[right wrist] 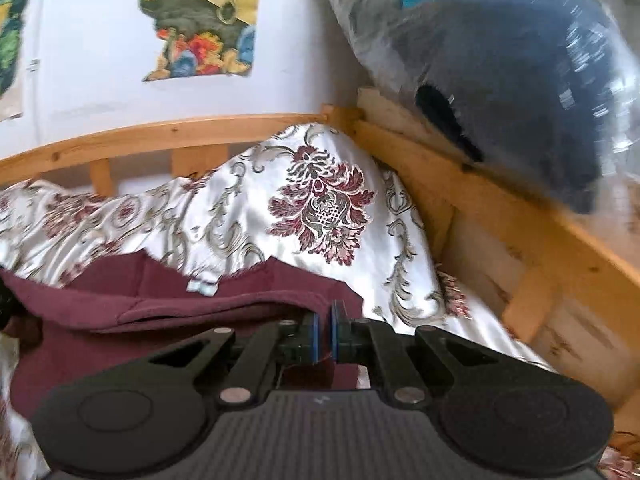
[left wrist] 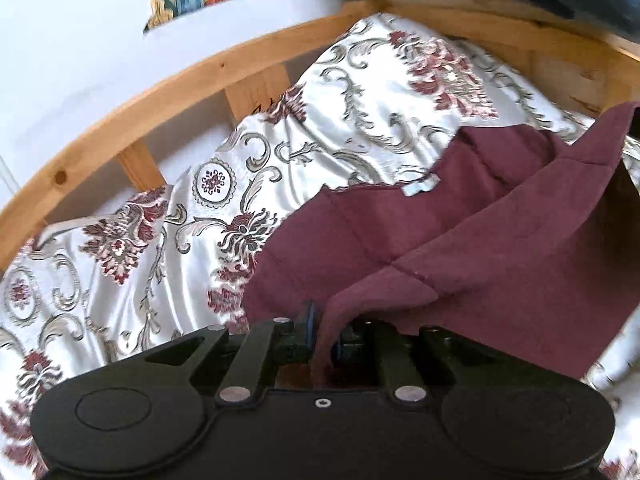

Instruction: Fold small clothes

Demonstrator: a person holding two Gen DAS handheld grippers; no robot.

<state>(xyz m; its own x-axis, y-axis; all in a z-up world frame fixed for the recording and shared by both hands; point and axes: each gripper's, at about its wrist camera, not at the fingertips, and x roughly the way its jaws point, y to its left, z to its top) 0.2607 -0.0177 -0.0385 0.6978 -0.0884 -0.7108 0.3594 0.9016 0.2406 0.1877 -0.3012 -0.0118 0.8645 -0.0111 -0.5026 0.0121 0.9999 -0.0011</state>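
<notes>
A maroon garment [left wrist: 460, 240] with a small pale label [left wrist: 420, 187] lies on a floral satin bedspread [left wrist: 160, 220]. My left gripper [left wrist: 322, 334] is shut on a fold of the garment's edge and lifts it, so a flap hangs over toward the right. In the right wrist view the same garment [right wrist: 168, 304] spreads to the left, its label [right wrist: 202, 286] near the far edge. My right gripper [right wrist: 325, 328] is shut on the garment's right edge, with cloth pinched between the blue pads [right wrist: 315, 332].
A wooden bed rail [left wrist: 168, 92] runs behind the bedspread, and in the right wrist view the rail [right wrist: 500, 208] turns a corner on the right. A dark bundle in clear plastic [right wrist: 520, 80] rests on that corner. Colourful pictures [right wrist: 200, 20] hang on the white wall.
</notes>
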